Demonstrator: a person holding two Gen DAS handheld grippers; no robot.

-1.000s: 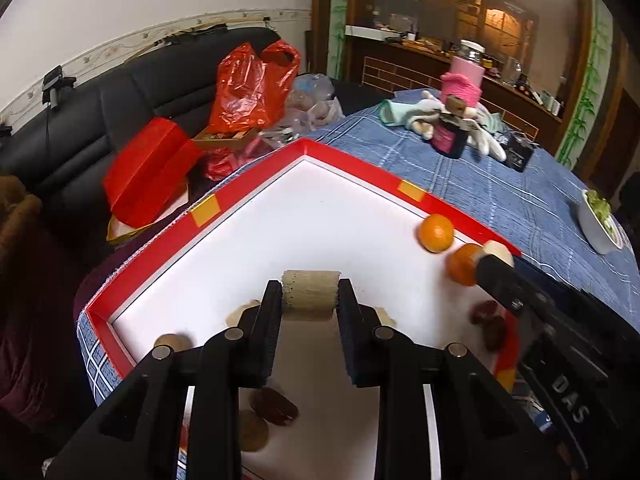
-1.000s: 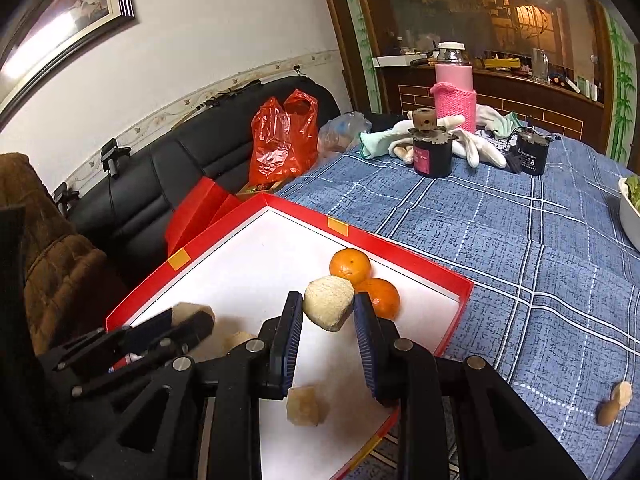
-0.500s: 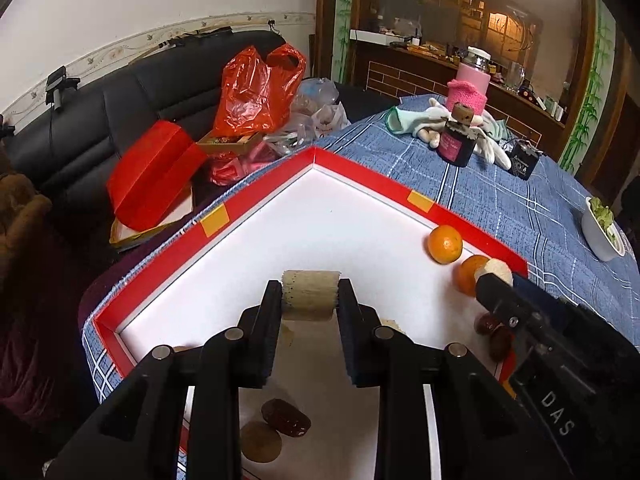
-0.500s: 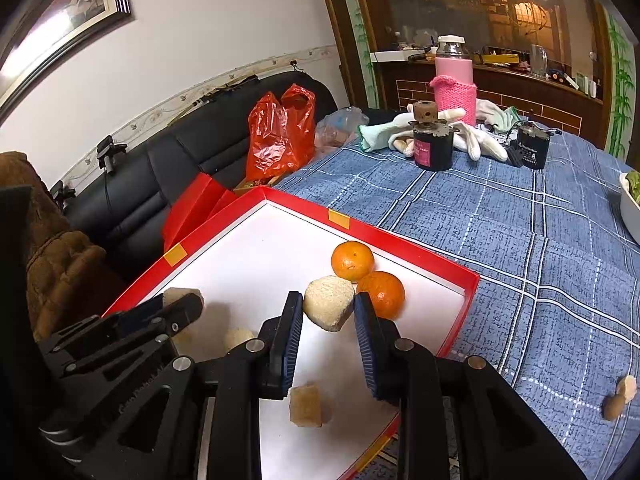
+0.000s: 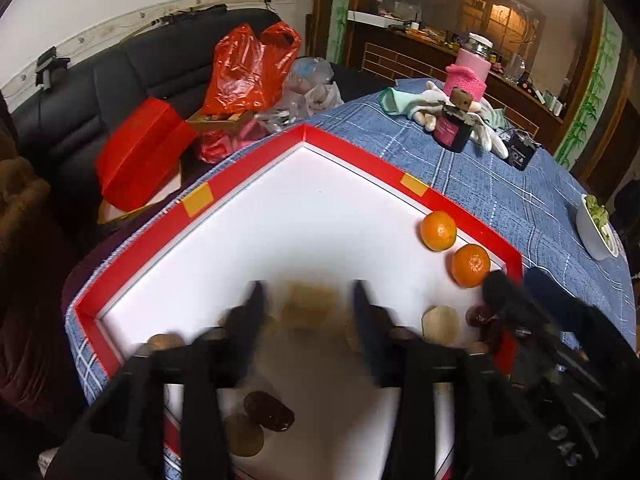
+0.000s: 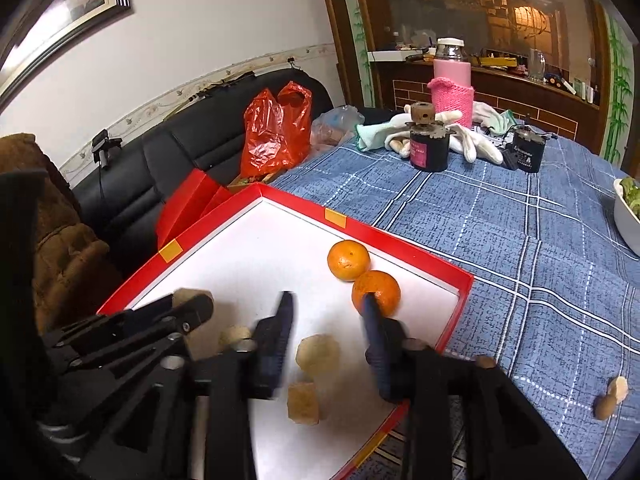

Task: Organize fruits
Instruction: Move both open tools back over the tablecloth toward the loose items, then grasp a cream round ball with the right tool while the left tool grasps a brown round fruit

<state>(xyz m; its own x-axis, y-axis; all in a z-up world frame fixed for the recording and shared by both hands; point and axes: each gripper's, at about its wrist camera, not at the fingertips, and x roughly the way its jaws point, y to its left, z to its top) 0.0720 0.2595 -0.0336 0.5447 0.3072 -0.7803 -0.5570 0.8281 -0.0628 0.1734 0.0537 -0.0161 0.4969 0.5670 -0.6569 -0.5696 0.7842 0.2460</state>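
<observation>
A red-rimmed white tray (image 5: 256, 178) (image 6: 420, 258) lies on the blue checked tablecloth. Two oranges (image 5: 438, 230) (image 6: 348, 260) sit by its right rim. My left gripper (image 5: 306, 306) is open and blurred; a tan cylindrical piece (image 5: 308, 306) lies loose between its jaws over the tray. My right gripper (image 6: 328, 332) is open above a pale peeled piece (image 6: 318, 356), which rests on the tray beside a tan cube (image 6: 303, 402). Dark red dates (image 5: 268, 416) and brown nuts (image 5: 242, 434) lie near the tray's near edge.
A dark jar (image 6: 428, 148), pink bottle (image 6: 452, 84), white gloves (image 6: 474, 144) and black box (image 6: 528, 152) stand at the table's far side. A white bowl (image 6: 628, 216) is at the right edge. Two small nuts (image 6: 610, 398) lie on the cloth. Red bags (image 5: 248, 68) sit on the sofa.
Both grippers have opened. The left let go of the tan cylinder and the right let go of the pale peeled piece, which now lies on the tray.
</observation>
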